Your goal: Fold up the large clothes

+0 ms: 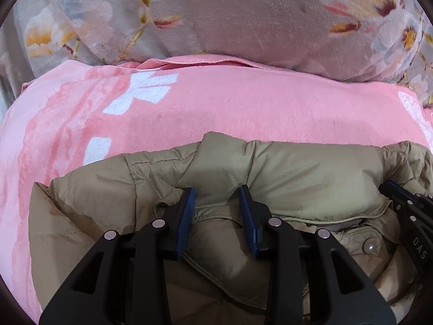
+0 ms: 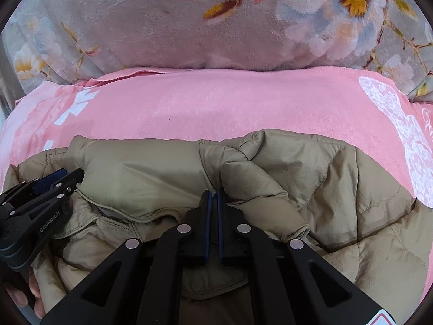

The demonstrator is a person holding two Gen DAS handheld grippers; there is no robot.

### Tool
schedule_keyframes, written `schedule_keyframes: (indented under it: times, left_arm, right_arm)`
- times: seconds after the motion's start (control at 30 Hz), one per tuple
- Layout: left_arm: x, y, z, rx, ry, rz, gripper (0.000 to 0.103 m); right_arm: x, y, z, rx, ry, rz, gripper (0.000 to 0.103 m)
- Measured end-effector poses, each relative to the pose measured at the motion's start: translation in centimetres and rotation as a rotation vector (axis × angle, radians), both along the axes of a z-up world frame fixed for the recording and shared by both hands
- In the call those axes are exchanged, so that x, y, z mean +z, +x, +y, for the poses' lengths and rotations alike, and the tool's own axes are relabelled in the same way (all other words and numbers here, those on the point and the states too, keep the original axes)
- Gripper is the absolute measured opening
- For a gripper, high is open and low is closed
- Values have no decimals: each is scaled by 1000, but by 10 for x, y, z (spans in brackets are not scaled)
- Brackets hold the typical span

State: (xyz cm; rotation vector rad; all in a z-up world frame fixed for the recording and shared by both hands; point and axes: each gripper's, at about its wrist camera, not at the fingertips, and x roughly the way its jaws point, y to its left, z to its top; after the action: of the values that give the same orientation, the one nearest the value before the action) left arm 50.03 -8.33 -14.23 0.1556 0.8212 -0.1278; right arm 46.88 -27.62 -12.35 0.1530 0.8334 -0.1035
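A khaki padded jacket (image 1: pixel 284 178) lies crumpled on a pink blanket (image 1: pixel 216 108), its collar toward me. My left gripper (image 1: pixel 217 203) has its blue pads (image 1: pixel 188 211) part way apart, pressing on a puffy fold of the collar. In the right wrist view the left gripper (image 2: pixel 58 180) digs into the collar's left end. My right gripper (image 2: pixel 213 197) is shut, its tips against a fold at the jacket's (image 2: pixel 297 178) collar; I see no cloth between its pads. My right gripper's fingers (image 1: pixel 406 211) show at the right edge of the left wrist view.
A thick grey quilt with a flower print (image 1: pixel 230 13) is bunched up behind the pink blanket (image 2: pixel 216 103). A person's fingers (image 2: pixel 24 295) show at the lower left in the right wrist view. A snap button (image 1: pixel 370 246) sits on the jacket's placket.
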Motion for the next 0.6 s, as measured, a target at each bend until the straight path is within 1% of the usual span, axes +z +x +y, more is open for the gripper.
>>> schedule_keyframes:
  times: [0.03, 0.2, 0.47, 0.53, 0.6]
  left_arm:
    - [0, 1, 0, 0, 6, 10, 33]
    - [-3, 1, -3, 1, 31, 8, 33]
    - [-4, 0, -4, 4, 47, 6, 33]
    - [-4, 1, -5, 5, 49, 6, 33]
    - [-3, 3, -4, 7, 39, 8, 33]
  right_arm:
    - [0, 0, 0, 0, -1, 0, 0]
    - [-1, 1, 0, 1, 7, -1, 0]
    - [-1, 1, -1, 0, 18, -4, 0]
    - [-1, 2, -3, -1, 37, -8, 0]
    - [-2, 2, -10, 0, 94, -16, 0]
